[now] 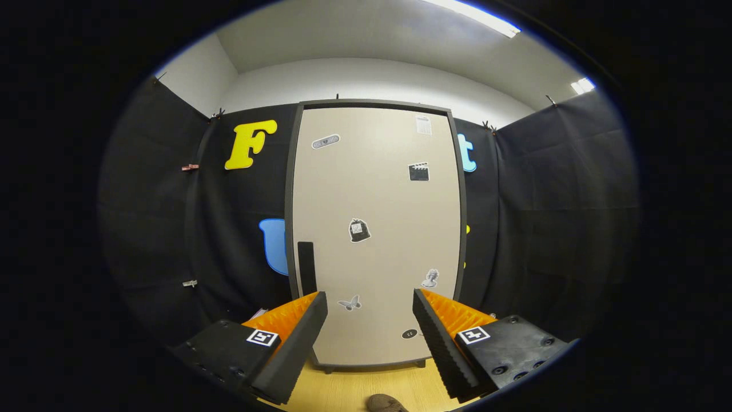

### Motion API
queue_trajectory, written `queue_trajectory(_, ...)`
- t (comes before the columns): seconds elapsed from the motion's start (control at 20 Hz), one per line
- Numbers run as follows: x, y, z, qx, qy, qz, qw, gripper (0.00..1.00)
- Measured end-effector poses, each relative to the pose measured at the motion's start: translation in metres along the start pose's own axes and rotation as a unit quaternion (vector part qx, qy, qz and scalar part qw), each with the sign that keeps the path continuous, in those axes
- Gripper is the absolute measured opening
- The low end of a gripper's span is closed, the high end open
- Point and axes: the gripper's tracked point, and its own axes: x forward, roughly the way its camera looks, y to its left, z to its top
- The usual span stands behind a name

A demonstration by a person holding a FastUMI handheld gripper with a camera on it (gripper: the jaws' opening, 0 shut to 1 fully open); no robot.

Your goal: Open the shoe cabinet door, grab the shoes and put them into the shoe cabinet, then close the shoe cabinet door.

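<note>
Gripper [370, 303] held wide apart, clasping nothing, aimed square at the shoe cabinet [297, 171] just beyond the fingers. Cabinet door [377, 194] closed flush inside its dark frame, so by the look of it no step of the task done yet: door to open, shoe to fetch and stow, door to shut again. Dark vertical handle [307, 268] low on the door's left side, just above and beyond the left fingertip, near the frame edge; likely the first thing to reach for, calling for a shift leftward and a turn of the fingers to straddle it. Brown shoe [386, 403] partly seen on the pale wood floor [343, 389], below and between the fingers, well short of the cabinet base; whether a second shoe lies alongside cannot be told. Stickers scattered over the door face, among them a clapperboard sticker [418, 171], a bag-shaped sticker [359, 230] and a butterfly sticker [349, 303]; harmless to the job. Black cloth wall [543, 217] close on both sides of the cabinet, clipped along the top. Probable snag: shoe lying in front of the door, perhaps in its swing path, and cloth near the frame on the handle side leaving little room to approach.
</note>
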Motion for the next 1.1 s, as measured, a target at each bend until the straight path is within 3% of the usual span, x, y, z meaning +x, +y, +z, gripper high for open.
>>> queue_trajectory(0.35, 0.025, 0.025, -0.018, 0.004, 0.017, 0.012, 1.0, 0.98)
queue_trajectory(0.75, 0.092, 0.088, -0.039, 0.018, 0.038, 0.042, 0.998, 0.98)
queue_trajectory(1.1, 0.152, 0.108, -0.067, 0.027, 0.057, 0.037, 0.997, 0.98)
